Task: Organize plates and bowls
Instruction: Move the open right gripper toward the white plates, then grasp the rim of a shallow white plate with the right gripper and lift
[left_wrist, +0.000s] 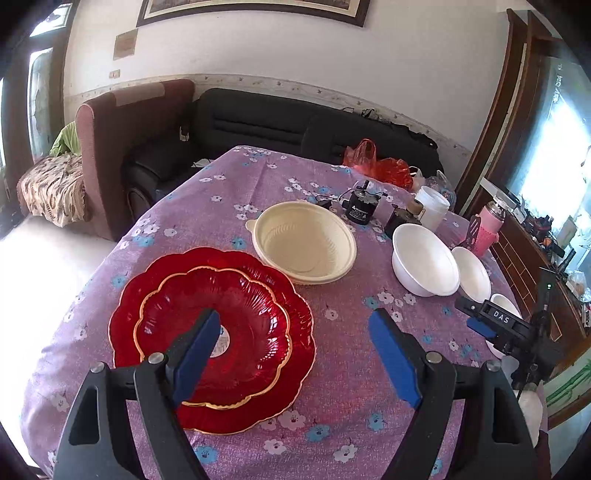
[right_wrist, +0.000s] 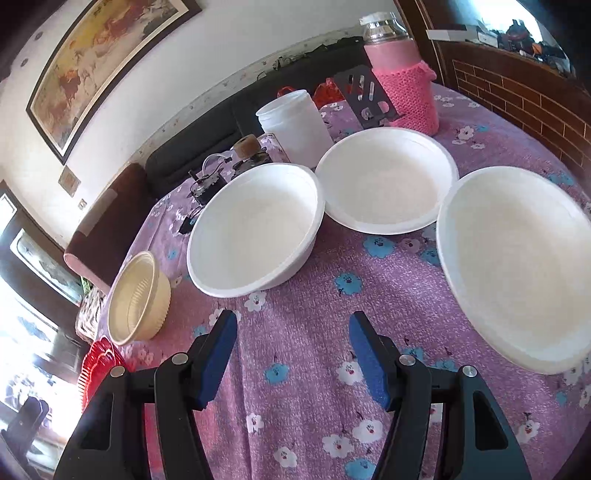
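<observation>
Two red scalloped plates (left_wrist: 258, 314) lie stacked at the near left of the table, the smaller gold-rimmed one on top. My left gripper (left_wrist: 295, 317) hovers open over their right edge and holds nothing. Behind them sit nested cream bowls (left_wrist: 304, 243). Three white foam bowls (right_wrist: 255, 229), (right_wrist: 386, 181), (right_wrist: 517, 266) stand apart in a row. In front of them my right gripper (right_wrist: 293, 317) is open above bare cloth. The cream bowls (right_wrist: 135, 295) and red plates (right_wrist: 98, 362) show at the left of the right wrist view. The right gripper (left_wrist: 480, 325) partly hides one white bowl (left_wrist: 504, 302).
At the back of the purple flowered tablecloth (right_wrist: 314, 369) stand a white jar (right_wrist: 295, 122), a pink knitted bottle (right_wrist: 402, 85), a black perforated bracket (right_wrist: 364, 96), a small black motor (left_wrist: 360, 210) and a red plastic bag (left_wrist: 380, 162). A dark sofa (left_wrist: 258, 122) lies beyond the table.
</observation>
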